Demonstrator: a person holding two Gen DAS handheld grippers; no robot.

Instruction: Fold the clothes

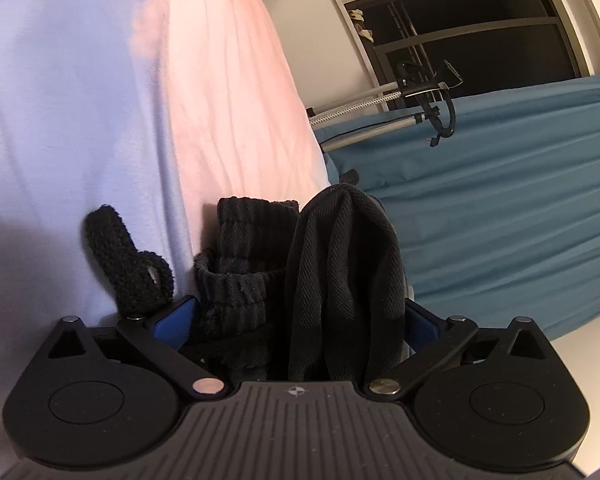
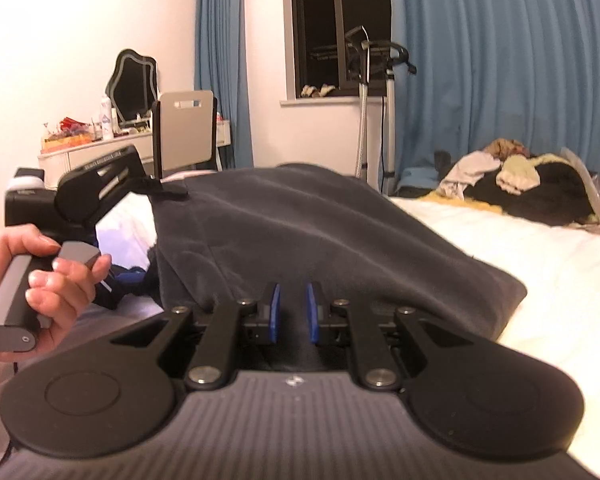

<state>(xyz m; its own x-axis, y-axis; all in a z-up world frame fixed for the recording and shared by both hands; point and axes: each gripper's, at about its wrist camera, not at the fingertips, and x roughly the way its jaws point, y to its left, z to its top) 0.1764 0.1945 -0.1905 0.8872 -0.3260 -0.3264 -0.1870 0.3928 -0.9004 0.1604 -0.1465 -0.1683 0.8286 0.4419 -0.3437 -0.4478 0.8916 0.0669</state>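
A dark grey garment (image 2: pixel 300 224) lies spread over the white bed (image 2: pixel 520 264). My left gripper (image 1: pixel 300 312) is shut on a bunched edge of this dark garment (image 1: pixel 332 264), with a ribbed cuff (image 1: pixel 240 248) showing between the blue pads. In the right wrist view the left gripper (image 2: pixel 112 184) holds the garment's far left corner, raised. My right gripper (image 2: pixel 292 312) sits at the garment's near edge, blue pads a little apart, and whether cloth lies between them is unclear.
A pink and lilac shirt (image 1: pixel 120 100) of the person fills the left wrist view. A pile of clothes (image 2: pixel 520 184) lies at the bed's far right. A chair (image 2: pixel 186 132), a dressing table (image 2: pixel 100 148), blue curtains (image 2: pixel 500 60) and a stand (image 2: pixel 380 100) are behind.
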